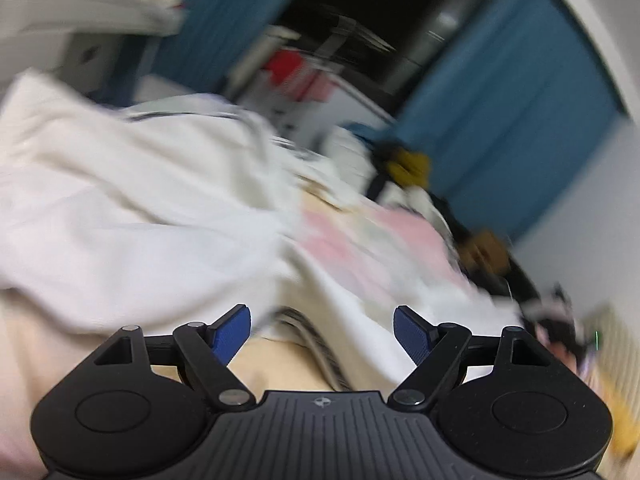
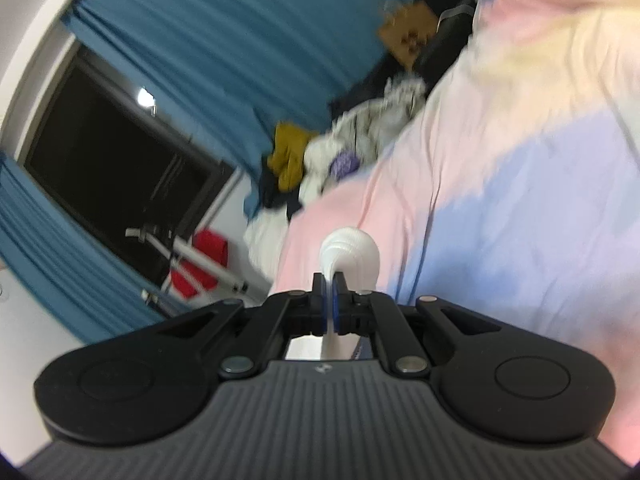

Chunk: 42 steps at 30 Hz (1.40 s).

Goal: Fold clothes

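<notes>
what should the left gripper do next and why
Probably bring the left gripper down onto an edge of the white garment and close. Its jaws stand open and empty above the cloth, while the right gripper is shut on a bunched white fold. A fold likely needs both hands.

Blue curtains [image 2: 208, 36], dark window [image 2: 108, 148] (light reflected), pastel bedspread [image 2: 520, 208], red fabric [image 2: 210, 246]

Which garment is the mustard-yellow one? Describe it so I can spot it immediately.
Find the blue curtain beside the dark window. At its foot a heap of clothes lies at the far edge of the pastel bedding. The mustard-yellow garment tops that heap, the only yellow among whites and darks.
</notes>
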### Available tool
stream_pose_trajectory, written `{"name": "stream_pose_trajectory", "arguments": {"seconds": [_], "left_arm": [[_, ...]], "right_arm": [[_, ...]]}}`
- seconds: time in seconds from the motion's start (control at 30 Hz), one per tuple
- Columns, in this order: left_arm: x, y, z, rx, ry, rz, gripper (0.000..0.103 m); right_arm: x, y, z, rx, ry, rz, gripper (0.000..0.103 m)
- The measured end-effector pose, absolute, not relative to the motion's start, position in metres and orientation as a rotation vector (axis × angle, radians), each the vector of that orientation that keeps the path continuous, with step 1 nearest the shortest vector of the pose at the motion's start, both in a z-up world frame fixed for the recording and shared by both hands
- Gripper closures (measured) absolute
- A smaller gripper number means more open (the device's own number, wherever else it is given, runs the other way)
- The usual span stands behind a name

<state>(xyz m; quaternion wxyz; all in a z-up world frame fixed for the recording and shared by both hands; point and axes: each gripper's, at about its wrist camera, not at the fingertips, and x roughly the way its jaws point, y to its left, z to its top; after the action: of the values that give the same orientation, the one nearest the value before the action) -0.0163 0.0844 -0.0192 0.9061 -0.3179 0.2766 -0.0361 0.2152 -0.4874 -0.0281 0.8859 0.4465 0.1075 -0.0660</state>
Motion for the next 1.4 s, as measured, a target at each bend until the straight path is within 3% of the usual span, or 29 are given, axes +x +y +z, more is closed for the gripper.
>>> {"name": "stream_pose_trajectory", "arguments": {"seconds": [0.17,0.5,0.7,0.87,1.1,1.2,1.27,1.33,1.4], "left_arm": [[-0.023,0.153,-0.014,-0.845,0.598,0.072,0.021],[-0.023,0.23,-0.032,-1.071,0.72,0.361,0.021],[-0.027,0.245,-0.067,-1.17,0.852,0.523,0.021],[-0.023,0.262,-0.088,-1.285,0.868,0.544,0.021],[0.008,0.266,-0.101,-1.215,0.85,0.563,0.024],[0.02,0.262,-0.1,-1.157,0.842,0.58,0.034],[0.025,0.257,-0.095,-1.11,0.835,0.585,0.053],[0.028,0.254,-0.089,-1.093,0.828,0.578,0.086],[0.029,0.251,-0.082,-1.086,0.823,0.566,0.093]], "right_arm": [[0.189,-0.522,-0.035,0.982,0.069,-0.301,0.097],[0.192,-0.56,-0.102,1.106,0.301,-0.667,0.097],[0.194,-0.552,-0.099,1.087,0.315,-0.66,0.097],[0.19,-0.548,-0.089,1.073,0.314,-0.659,0.097],[0.191,-0.55,-0.087,1.072,0.322,-0.663,0.097],[0.192,-0.55,-0.088,1.068,0.327,-0.663,0.097],[0.192,-0.549,-0.089,1.07,0.328,-0.661,0.097],[0.193,-0.549,-0.089,1.075,0.324,-0.654,0.097],[0.193,-0.548,-0.087,1.064,0.316,-0.646,0.097]]}}
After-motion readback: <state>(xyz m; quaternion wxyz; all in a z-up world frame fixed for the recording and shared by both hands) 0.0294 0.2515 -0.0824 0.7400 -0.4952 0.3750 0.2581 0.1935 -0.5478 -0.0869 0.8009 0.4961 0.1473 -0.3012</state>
